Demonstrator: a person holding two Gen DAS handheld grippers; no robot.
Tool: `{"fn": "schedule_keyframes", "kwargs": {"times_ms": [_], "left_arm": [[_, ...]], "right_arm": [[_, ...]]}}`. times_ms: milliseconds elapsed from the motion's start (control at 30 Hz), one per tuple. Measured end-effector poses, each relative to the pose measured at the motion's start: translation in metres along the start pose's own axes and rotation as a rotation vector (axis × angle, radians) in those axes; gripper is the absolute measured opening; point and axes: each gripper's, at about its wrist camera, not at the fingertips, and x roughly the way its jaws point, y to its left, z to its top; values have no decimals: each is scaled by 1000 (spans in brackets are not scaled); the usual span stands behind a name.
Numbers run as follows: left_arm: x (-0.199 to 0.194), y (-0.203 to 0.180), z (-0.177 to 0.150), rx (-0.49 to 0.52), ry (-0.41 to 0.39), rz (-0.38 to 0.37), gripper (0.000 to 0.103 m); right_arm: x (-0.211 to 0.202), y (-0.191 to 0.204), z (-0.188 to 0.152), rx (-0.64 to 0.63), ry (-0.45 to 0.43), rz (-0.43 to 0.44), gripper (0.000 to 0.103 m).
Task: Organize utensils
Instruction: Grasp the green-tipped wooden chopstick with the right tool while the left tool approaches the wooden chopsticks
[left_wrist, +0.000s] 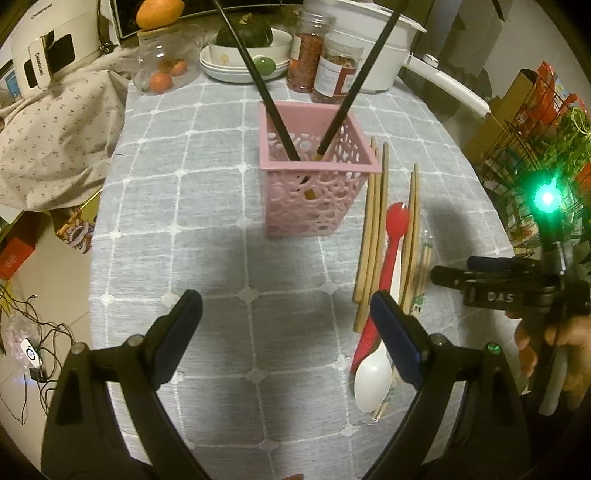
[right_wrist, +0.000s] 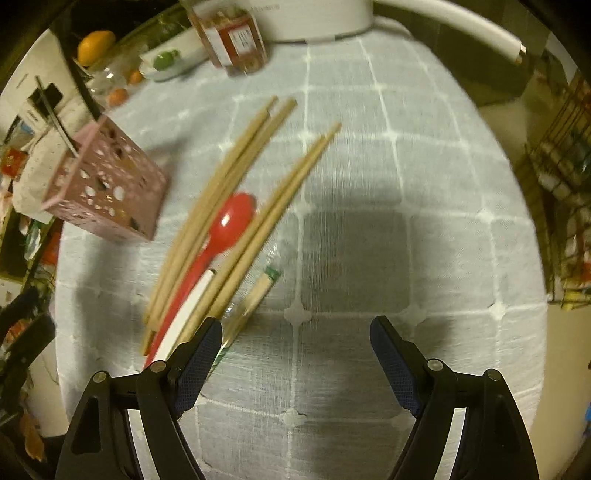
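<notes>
- On the table, pink basket stands at twelve o'clock, two black chopsticks leaning inside.
- Wooden chopsticks, red spoon and white spoon lie at three o'clock of it.
- Left gripper gapes wide, nothing held.
- Right gripper spread wide, empty, beside the pile.

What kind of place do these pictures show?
Probably a home dining table: a grey checked tablecloth, glass jars of food, a white electric cooking pot, and a pink perforated plastic utensil basket.
</notes>
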Motion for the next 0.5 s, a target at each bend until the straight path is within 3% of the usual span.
{"fn": "schedule_keyframes", "kwargs": {"times_ms": [433, 500], "left_arm": [[1, 2, 0, -5, 13, -13, 92], [1, 2, -1, -7, 12, -13, 92]], "right_arm": [[15, 29, -14, -75, 5, -116, 85], [17, 39, -21, -117, -8, -149, 76]]}}
